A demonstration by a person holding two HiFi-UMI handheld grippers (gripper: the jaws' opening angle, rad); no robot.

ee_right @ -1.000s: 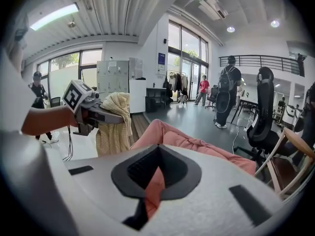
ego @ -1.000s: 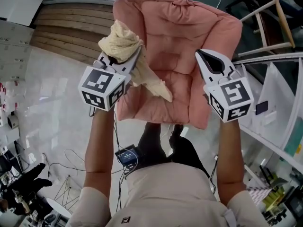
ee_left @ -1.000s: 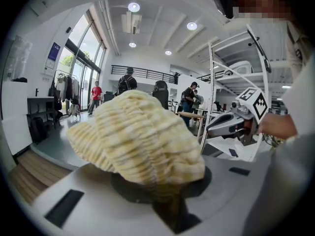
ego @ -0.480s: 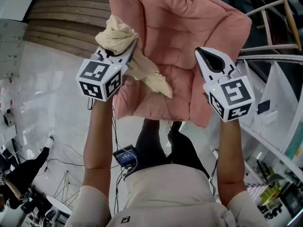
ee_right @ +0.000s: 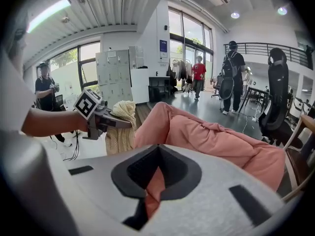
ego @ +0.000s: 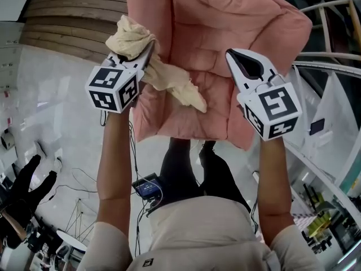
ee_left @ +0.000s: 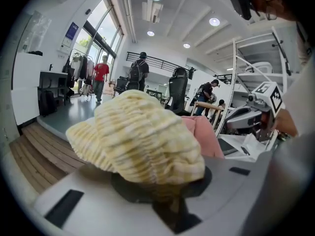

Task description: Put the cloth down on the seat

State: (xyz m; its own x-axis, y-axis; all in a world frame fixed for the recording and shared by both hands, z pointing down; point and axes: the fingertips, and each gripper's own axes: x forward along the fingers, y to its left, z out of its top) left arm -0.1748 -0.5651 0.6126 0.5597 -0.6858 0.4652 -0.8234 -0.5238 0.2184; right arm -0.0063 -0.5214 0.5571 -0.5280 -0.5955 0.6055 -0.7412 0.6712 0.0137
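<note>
Your left claw (ego: 148,52) is clamped on the yellow cloth (ego: 131,35), bunched at the pink seat's (ego: 220,33) left edge, with a tail hanging over the cushion. Your right claw (ego: 236,55) is closed and empty over the seat's right side. The cloth isn't laid down yet; lowering and release remain.

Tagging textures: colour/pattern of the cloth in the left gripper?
Cloth: pale yellow, faint cream stripes; best in left gripper view.

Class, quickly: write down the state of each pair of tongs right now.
Left tongs: shut on the cloth.
Right tongs: shut, holding nothing.
</note>
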